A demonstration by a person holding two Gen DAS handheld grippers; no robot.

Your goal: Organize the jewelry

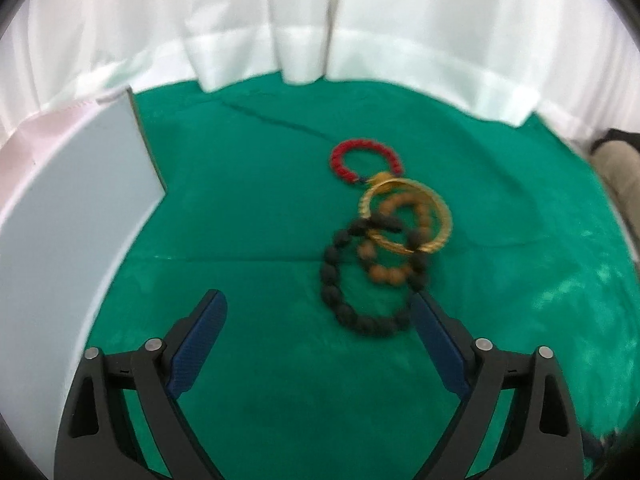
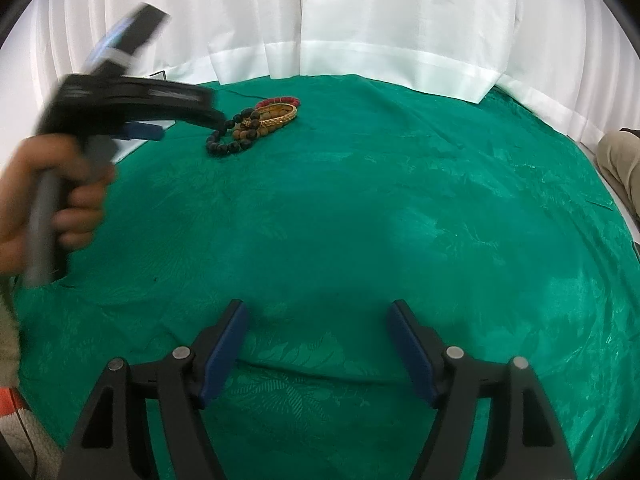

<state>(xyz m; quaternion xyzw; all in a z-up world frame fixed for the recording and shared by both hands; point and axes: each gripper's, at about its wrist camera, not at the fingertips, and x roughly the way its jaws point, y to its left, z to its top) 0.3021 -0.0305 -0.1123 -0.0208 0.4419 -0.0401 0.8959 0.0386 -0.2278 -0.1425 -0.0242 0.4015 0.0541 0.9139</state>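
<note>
Several bracelets lie in an overlapping heap on the green cloth [image 1: 240, 208]. Farthest is a red bead bracelet [image 1: 366, 160], then a gold bangle [image 1: 406, 216], a brown bead bracelet [image 1: 386, 272] and, nearest, a black bead bracelet [image 1: 344, 300]. My left gripper [image 1: 317, 299] is open just short of the heap; its right finger reaches the black bracelet's near right edge and nothing is between the pads. In the right wrist view the heap [image 2: 256, 128] is far off at the upper left. My right gripper [image 2: 318, 306] is open over bare cloth.
A white flat board [image 1: 80, 208] stands at the left of the cloth. White curtains [image 2: 360, 20] hang behind the table. A hand [image 2: 68, 200] holds the left gripper's handle. Beige fabric [image 2: 620, 160] shows at the right edge.
</note>
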